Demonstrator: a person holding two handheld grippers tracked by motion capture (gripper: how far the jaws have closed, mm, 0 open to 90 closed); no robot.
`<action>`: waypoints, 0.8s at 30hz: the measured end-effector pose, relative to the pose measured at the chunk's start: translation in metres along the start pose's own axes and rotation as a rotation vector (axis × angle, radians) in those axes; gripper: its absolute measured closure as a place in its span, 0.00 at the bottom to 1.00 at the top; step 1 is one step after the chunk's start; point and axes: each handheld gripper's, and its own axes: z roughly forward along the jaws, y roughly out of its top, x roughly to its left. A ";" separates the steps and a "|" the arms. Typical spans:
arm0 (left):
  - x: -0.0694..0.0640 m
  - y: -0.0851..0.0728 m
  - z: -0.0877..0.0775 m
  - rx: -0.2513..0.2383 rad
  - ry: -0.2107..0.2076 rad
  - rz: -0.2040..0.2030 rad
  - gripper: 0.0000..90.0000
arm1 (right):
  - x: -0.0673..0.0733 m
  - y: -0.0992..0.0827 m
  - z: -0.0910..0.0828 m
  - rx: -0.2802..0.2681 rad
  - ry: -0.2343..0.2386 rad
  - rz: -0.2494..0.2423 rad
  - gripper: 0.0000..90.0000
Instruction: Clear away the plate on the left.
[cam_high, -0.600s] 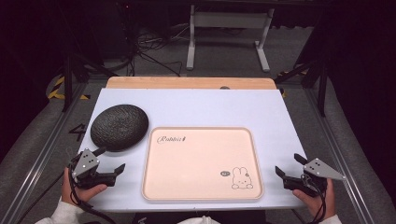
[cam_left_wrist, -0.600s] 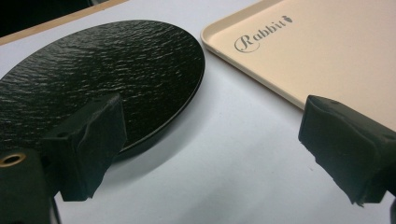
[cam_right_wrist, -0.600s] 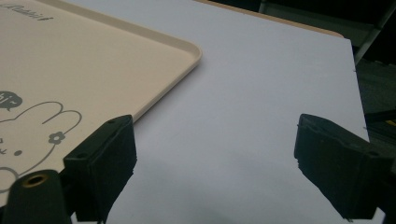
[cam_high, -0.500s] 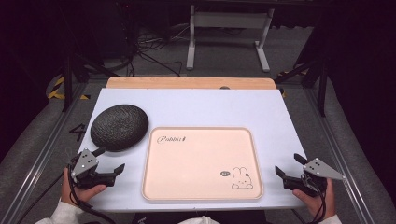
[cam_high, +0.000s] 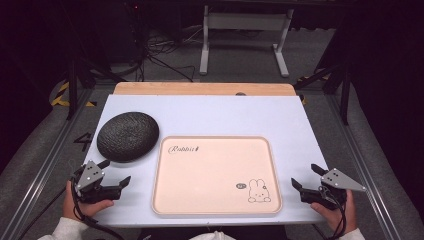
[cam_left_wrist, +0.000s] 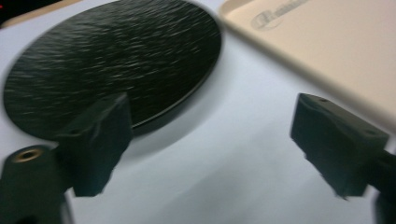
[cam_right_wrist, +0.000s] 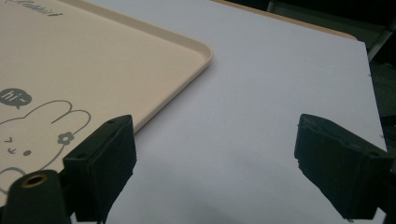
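A white tabletop (cam_high: 225, 115) carries a pink rabbit tray (cam_high: 215, 175) with a black textured plate (cam_high: 127, 136) at its ten o'clock. Left gripper (cam_high: 116, 175) and right gripper (cam_high: 305, 176) rest wide-jawed, empty; likely approach the plate's rim low.

High view: fixed above near edge, looks forward and down over whole white table (cam_high: 240, 115), floor beyond at 12 o'clock.
Left gripper view: low, close to tabletop, slightly blurred, faces black plate (cam_left_wrist: 112, 60) at 11 o'clock, probably tray (cam_left_wrist: 327, 51) edge at 2 o'clock.
Right gripper view: low, close, tray corner at 10 o'clock.
All three share tray.
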 end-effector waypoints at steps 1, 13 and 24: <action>-0.001 0.000 0.001 -0.002 0.003 0.023 0.17 | -0.001 0.000 0.000 -0.001 0.001 0.002 0.15; 0.009 0.017 0.025 0.106 0.092 0.145 0.20 | -0.003 -0.002 -0.001 0.007 -0.012 0.017 0.15; 0.001 0.033 0.050 0.196 0.213 0.320 0.21 | -0.002 -0.002 -0.001 0.014 -0.020 0.010 0.15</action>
